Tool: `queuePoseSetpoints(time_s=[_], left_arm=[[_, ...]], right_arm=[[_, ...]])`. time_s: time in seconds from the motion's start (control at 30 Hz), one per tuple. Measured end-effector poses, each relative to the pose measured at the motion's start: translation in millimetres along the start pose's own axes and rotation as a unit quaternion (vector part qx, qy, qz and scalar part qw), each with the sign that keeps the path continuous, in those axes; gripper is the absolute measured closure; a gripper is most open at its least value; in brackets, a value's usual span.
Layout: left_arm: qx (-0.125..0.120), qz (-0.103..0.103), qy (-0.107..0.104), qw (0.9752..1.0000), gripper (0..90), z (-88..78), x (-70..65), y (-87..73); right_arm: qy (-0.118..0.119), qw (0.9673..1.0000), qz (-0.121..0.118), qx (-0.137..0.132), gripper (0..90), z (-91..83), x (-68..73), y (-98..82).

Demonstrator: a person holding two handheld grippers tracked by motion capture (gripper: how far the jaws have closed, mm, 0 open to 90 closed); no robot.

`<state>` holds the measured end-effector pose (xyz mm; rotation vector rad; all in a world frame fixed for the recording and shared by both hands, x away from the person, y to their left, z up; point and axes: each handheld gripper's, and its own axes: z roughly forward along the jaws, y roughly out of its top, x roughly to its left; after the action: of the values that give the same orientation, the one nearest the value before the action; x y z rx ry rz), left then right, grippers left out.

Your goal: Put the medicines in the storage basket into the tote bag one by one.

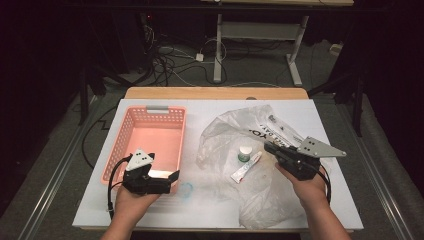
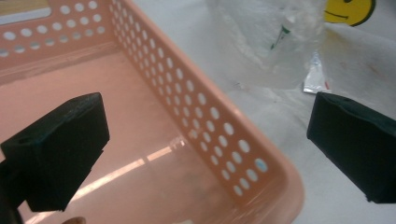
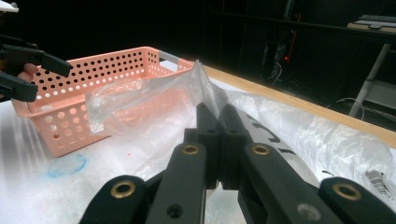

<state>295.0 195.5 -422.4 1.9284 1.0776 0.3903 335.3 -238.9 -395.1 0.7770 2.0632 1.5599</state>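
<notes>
A pink perforated basket [image 1: 120,135] stands on the left of the white table. My left gripper [image 1: 171,179] hovers at its near right corner, open, its jaws straddling the basket's side wall [image 2: 201,102] with nothing gripped. A clear plastic bag [image 1: 225,135] lies crumpled across the right half of the table. My right gripper [image 1: 268,148] is shut on a fold of that bag [image 3: 140,93], lifting it into a peak at the tips [image 3: 217,109]. Inside the bag lie a white toothpaste tube [image 1: 246,167] and a small white jar [image 1: 245,153].
A faint blue ring [image 1: 186,189] is drawn on the table just right of the basket's corner. The table's wooden far edge [image 1: 215,93] borders a dark floor with cables and desk legs. A yellow smiley print [image 2: 350,9] shows beyond the bag.
</notes>
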Motion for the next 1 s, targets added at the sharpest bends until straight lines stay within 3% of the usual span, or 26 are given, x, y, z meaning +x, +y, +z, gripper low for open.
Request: queuePoseSetpoints(time_s=[0.5,0.77,1.0], left_arm=[[0.004,-0.034,0.057,0.9978,0.0,-20.6,36.2,-9.1],[0.012,-0.053,0.059,0.9968,2.4,-22.0,46.3,-13.5],[0.032,-0.06,0.046,0.9966,14.7,-20.4,50.2,-8.8]], right_arm=[[-0.002,1.0,0.0,0.0,90.0,-1.4,-0.8,-0.1],[-0.002,1.0,-0.001,0.001,90.0,-1.2,-1.0,-0.1],[-0.002,1.0,-0.001,0.0,90.0,-2.4,0.1,1.0]])
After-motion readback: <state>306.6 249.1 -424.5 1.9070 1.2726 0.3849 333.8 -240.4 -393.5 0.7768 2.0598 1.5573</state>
